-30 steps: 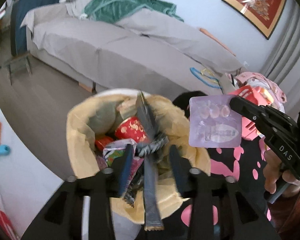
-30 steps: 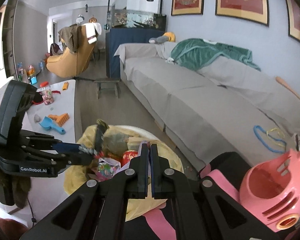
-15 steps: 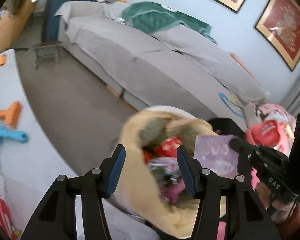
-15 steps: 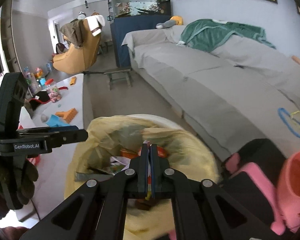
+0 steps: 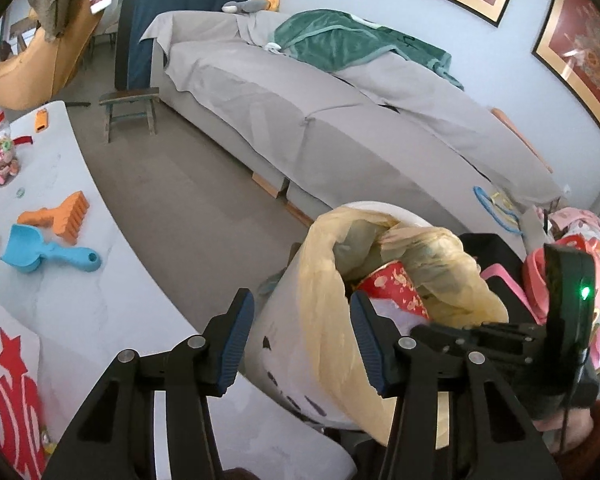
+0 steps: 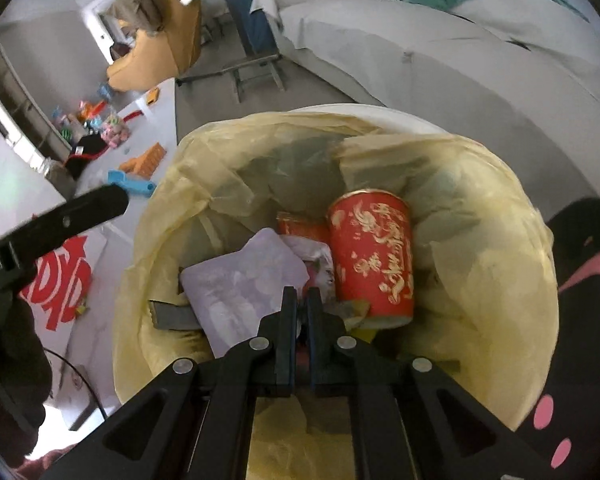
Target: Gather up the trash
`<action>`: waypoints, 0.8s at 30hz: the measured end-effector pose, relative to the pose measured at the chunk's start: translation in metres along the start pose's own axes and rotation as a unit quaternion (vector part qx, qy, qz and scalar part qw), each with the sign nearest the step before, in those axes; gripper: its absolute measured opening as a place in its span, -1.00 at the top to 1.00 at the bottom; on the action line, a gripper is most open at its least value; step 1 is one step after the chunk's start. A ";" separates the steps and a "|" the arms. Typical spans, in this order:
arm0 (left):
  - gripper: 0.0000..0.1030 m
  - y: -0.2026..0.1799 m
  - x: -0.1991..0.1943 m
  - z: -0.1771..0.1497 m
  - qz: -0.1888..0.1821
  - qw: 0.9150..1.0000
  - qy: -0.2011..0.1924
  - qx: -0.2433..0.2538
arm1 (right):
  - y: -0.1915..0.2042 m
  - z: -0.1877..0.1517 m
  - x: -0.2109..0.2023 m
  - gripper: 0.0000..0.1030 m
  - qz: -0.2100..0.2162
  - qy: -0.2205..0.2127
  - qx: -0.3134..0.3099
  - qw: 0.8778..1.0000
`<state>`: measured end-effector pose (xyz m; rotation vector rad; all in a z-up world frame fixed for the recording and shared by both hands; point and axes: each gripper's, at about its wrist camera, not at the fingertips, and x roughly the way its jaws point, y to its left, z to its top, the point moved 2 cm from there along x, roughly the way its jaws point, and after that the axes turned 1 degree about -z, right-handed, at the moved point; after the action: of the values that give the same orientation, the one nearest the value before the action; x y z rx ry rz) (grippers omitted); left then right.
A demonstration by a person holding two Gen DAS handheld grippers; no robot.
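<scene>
While the right gripper (image 6: pixel 301 300) parts a crack over the bin (image 6: pixel 380 114), the lilac packet (image 6: pixel 244 284) lies loose inside by the red can (image 6: pixel 374 256). Packet's thin, light, bendy, prob. slick; pinch an edge. Left gripper (image 5: pixel 300 340) gapes wide, empty.

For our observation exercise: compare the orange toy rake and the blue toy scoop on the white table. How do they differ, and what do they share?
The orange toy rake ends in a flat comb of teeth; the blue toy scoop ends in a hollow shovel. The rake lies farther from the camera, the scoop nearer. The scoop's handle has a hole at its tip; none shows on the rake's. Both are plastic, lying flat side by side on the white table.
</scene>
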<state>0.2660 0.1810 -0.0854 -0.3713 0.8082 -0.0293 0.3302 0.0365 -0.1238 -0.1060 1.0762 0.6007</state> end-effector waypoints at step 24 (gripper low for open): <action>0.03 -0.090 -0.152 -0.096 0.094 0.988 -0.060 0.109 | 0.071 -0.120 -0.197 -0.02 -0.097 -0.187 0.027 0.977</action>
<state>0.1028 0.0920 -0.0095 -0.0890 0.7091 0.0792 0.1328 -0.0288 0.0000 -0.0465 0.7055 0.3931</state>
